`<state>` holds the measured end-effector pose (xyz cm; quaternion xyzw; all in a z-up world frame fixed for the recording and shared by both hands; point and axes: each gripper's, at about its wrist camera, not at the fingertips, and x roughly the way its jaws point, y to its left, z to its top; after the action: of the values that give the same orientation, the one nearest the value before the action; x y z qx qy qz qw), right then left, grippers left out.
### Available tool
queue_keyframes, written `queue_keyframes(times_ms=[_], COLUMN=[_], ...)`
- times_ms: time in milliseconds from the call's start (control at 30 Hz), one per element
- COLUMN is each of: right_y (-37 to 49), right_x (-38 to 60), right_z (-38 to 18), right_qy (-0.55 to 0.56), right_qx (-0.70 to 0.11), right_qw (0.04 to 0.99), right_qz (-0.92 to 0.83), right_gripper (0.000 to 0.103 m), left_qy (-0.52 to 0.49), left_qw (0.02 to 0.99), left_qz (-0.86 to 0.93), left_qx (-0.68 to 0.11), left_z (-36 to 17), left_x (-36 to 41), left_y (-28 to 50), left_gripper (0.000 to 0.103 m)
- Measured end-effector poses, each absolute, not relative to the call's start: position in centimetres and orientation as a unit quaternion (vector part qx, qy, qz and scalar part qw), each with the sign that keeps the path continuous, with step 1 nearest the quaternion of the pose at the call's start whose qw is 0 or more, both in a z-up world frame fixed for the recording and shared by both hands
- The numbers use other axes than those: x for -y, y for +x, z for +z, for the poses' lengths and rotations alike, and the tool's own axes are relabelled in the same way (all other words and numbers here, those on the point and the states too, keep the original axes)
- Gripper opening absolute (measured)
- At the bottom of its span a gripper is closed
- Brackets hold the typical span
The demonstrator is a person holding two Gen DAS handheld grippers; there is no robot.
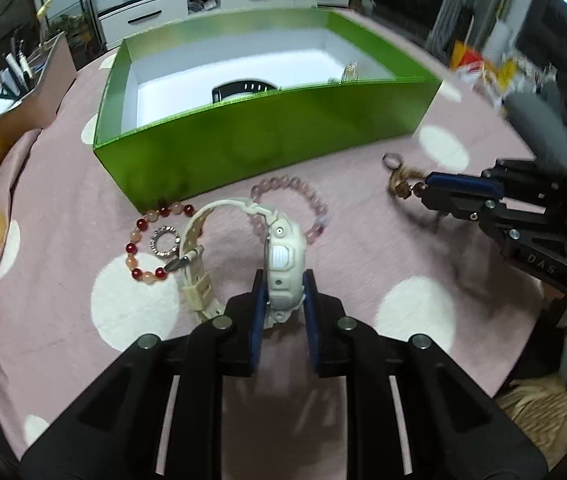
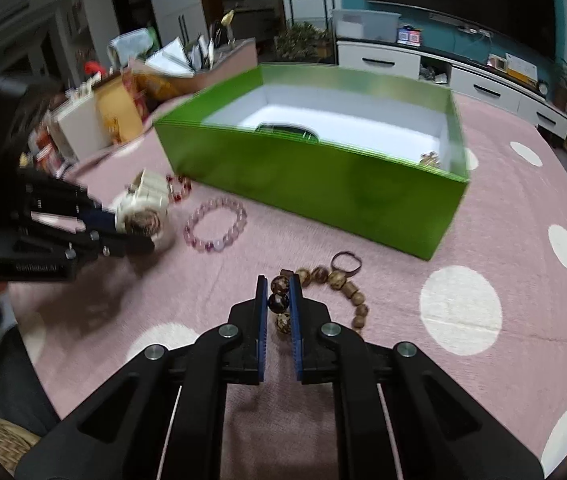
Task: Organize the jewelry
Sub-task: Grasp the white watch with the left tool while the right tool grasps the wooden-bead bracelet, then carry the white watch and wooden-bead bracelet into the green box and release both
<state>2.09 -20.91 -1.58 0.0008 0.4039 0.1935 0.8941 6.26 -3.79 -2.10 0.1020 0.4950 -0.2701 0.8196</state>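
Observation:
My left gripper (image 1: 283,284) is shut on the case of a cream white watch (image 1: 283,256), whose strap arches to the left over the cloth. My right gripper (image 2: 279,284) is shut on a brown wooden bead bracelet (image 2: 341,280) lying on the cloth; it shows at the right in the left wrist view (image 1: 403,184). A pink bead bracelet (image 1: 303,200) lies behind the watch, also seen in the right wrist view (image 2: 217,224). A red and peach bead bracelet (image 1: 143,248) and a silver ring (image 1: 165,242) lie left of the watch. The green box (image 1: 267,140) stands behind, holding a black watch (image 1: 243,88) and a small gold piece (image 1: 349,70).
The table has a pink cloth with white dots (image 1: 415,312). A cardboard box with pens and papers (image 1: 23,80) stands at the far left edge. A small thin ring (image 2: 346,261) lies by the wooden beads. A woven mat (image 1: 543,400) lies at the right edge.

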Motion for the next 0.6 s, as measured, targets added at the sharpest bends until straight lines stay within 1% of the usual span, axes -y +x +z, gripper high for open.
queue_keyframes(times_ms=[200, 600], right_y=[1.5, 1.8], right_x=[22.8, 24.1], right_z=[1.1, 6.2], right_qy=[0.048, 0.055], right_qx=[-0.373, -0.307], right_qw=[0.905, 0.930], right_qz=[0.196, 0.194], right_gripper=[0.010, 0.010], left_qy=[0.025, 0.011], left_qw=[0.830, 0.851], left_qz=[-0.281, -0.262], left_qx=[-0.482, -0.456], left_z=[0.0, 3.2], left_x=[3.8, 4.7], left_y=[6.1, 7.5], left_gripper=[0.017, 0.017])
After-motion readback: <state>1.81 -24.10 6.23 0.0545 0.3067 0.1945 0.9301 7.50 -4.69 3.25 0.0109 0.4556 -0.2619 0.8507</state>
